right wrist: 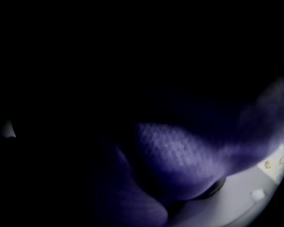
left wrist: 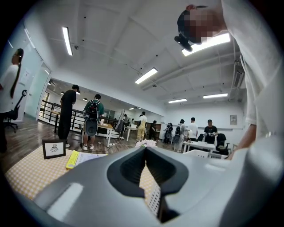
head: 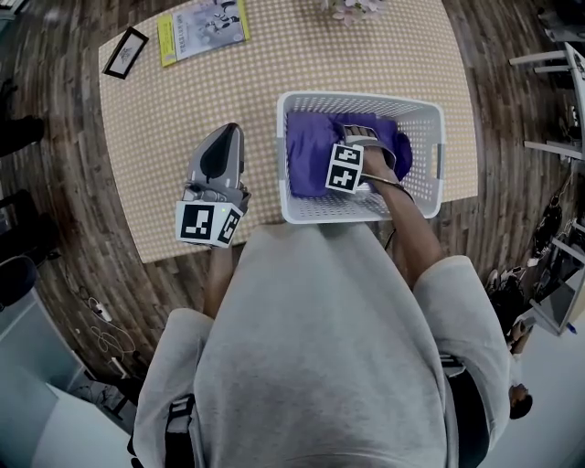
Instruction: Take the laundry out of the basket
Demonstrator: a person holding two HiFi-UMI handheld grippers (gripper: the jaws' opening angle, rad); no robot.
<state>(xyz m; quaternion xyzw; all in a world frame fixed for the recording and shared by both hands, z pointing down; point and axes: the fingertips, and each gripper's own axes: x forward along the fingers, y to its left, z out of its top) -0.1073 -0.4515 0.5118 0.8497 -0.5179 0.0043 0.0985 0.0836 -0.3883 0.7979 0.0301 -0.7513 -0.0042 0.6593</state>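
Observation:
A white slatted laundry basket (head: 281, 155) stands on the checked table (head: 174, 155) right in front of me, with purple laundry (head: 311, 151) lying in it. My right gripper (head: 367, 137) reaches down into the basket onto the cloth, its jaws spread wide. In the right gripper view the purple cloth (right wrist: 177, 155) fills the dark picture and hides the jaws. My left gripper (head: 225, 132) hovers over the table left of the basket, its grey jaws closed to a point with nothing between them (left wrist: 145, 150).
A yellow-edged booklet (head: 203, 29) and a small framed picture (head: 125, 52) lie at the table's far left. Flowers (head: 352, 7) sit at the far edge. Wooden floor surrounds the table. Several people stand at desks (left wrist: 111, 128) farther back in the room.

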